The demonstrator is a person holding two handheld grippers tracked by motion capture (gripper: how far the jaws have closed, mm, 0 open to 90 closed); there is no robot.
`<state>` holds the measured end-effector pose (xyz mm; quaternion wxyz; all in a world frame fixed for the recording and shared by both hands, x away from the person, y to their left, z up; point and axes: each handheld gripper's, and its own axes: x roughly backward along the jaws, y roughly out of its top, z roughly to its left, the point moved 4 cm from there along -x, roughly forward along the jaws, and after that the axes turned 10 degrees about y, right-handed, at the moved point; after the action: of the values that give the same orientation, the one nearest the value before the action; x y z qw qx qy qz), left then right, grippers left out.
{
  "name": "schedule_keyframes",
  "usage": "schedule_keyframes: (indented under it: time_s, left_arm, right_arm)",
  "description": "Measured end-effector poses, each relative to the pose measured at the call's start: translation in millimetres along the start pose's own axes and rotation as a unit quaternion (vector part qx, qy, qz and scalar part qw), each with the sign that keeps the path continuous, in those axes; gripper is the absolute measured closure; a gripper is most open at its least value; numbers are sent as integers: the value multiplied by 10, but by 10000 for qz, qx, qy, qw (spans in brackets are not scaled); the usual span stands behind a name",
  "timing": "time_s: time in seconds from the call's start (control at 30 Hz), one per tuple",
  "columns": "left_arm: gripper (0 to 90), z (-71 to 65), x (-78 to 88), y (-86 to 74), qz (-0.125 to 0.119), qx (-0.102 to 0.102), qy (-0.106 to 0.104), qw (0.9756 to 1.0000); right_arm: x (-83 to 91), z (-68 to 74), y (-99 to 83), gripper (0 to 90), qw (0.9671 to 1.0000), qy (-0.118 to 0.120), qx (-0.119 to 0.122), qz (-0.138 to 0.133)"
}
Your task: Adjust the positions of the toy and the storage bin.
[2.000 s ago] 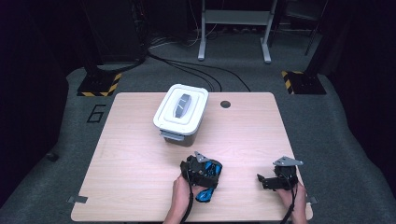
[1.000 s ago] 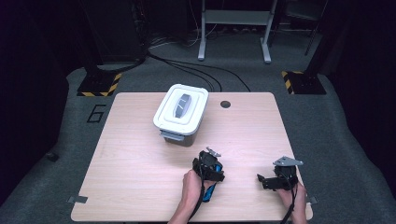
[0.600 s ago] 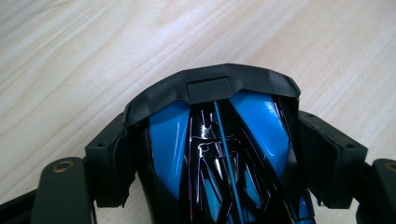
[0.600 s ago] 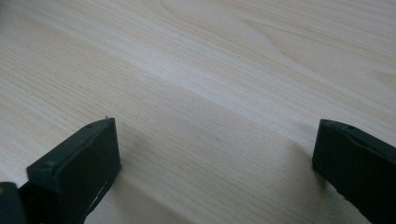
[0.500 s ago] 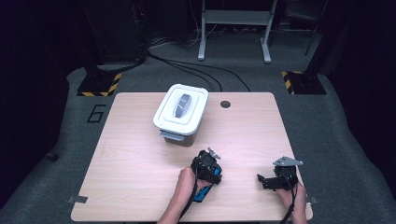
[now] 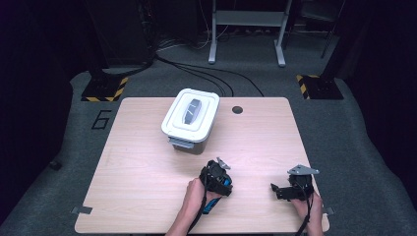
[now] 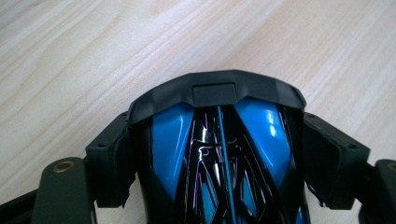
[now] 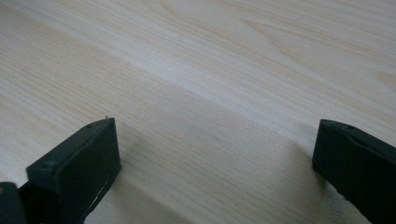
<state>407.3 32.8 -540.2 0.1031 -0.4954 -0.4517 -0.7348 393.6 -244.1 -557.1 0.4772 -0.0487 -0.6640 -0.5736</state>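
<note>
There are 2 grippers and 1 white lidded plastic box (image 6: 191,120), which stands in the upper middle of the light wooden table (image 6: 137,172). The left gripper (image 6: 215,178), lower centre of the high view, is clenched on 1 glossy blue-and-black plastic object (image 7: 219,154), its jaws pressing both sides. The right gripper (image 6: 291,188), lower right, rests with jaws spread wide over bare wood. 1 small dark round hole (image 6: 237,109) marks the tabletop. Grey carpet (image 6: 344,132), cables and 2 yellow-black striped blocks (image 6: 104,89) fill the dim room. The held object's lower part is cut off.
</note>
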Motion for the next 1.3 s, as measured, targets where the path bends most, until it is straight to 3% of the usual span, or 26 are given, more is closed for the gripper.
schedule_keyframes:
  time_s: [0.17,0.27,0.3,0.5,0.73,1.0,1.1,1.3]
  left_arm:
    - [149,-13,-18,20,83,188,124,9997]
    - [174,-15,-7,20,89,123,200,9997]
    - [241,-33,4,19,86,123,167,9997]
    - [247,-32,14,10,101,9,210,9997]
    - [250,-41,61,-17,-214,23,184,9996]
    - [250,41,267,-20,-759,96,120,9970]
    - [250,72,318,-40,-890,166,83,9959]
    - [250,121,391,-68,-1003,110,93,9949]
  right_arm:
    - [0,0,0,0,10000,0,4,1]
    - [0,0,0,0,10000,0,3,1]
    - [0,0,0,0,10000,-1,3,1]
    - [0,0,0,0,10000,-1,1,0]
    - [0,0,0,0,10000,-1,3,0]
    - [0,0,0,0,10000,-1,3,1]
    - [0,0,0,0,10000,-1,1,0]
    - [0,0,0,0,10000,-2,0,0]
